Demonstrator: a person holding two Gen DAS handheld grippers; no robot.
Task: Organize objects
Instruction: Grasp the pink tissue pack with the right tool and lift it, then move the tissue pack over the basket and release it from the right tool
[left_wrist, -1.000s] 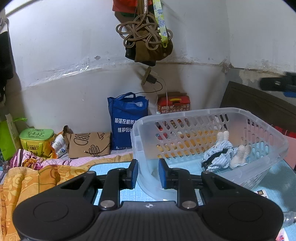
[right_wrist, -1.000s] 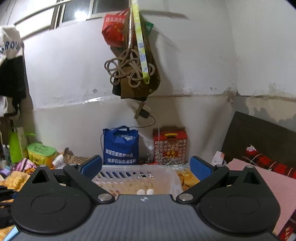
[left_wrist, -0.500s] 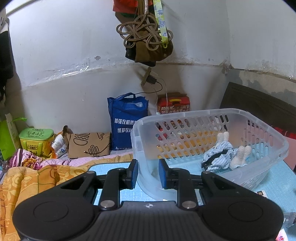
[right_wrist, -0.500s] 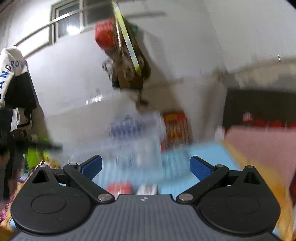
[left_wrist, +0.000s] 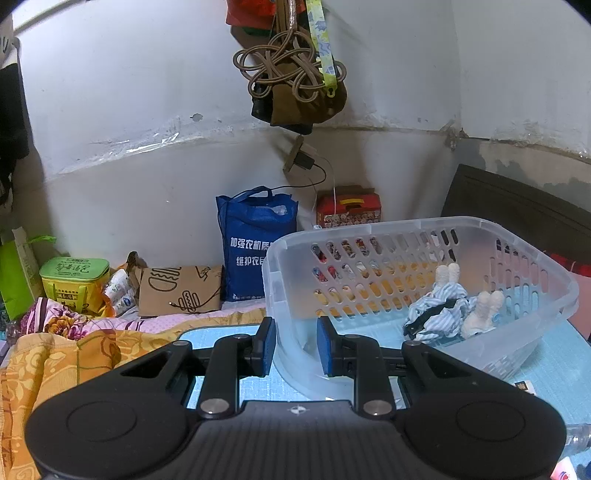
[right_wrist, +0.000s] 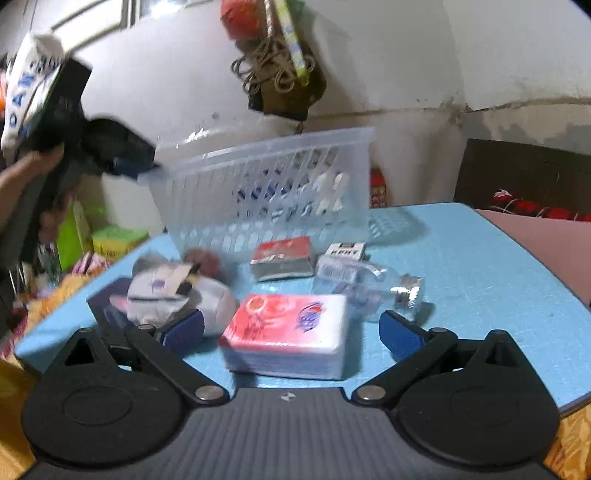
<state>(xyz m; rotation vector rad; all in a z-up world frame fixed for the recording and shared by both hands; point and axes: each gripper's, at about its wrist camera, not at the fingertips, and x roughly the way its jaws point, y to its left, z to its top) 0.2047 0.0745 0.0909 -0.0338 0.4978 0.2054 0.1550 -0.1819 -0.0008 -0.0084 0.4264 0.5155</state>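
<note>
While blurred, the tissue pack (right_wrist: 286, 334) lies seemingly between the right hand-held gripper's (right_wrist: 291, 330) open jaws.

The right gripper (right_wrist: 291, 328) dropped from facing the wall to hang low over the blue table (right_wrist: 480, 266), jaws wide apart. A tissue pack (right_wrist: 288, 332) came into view between its fingers, with a bottle (right_wrist: 373, 288) at two o'clock and the basket (right_wrist: 266, 192) at twelve.
</note>
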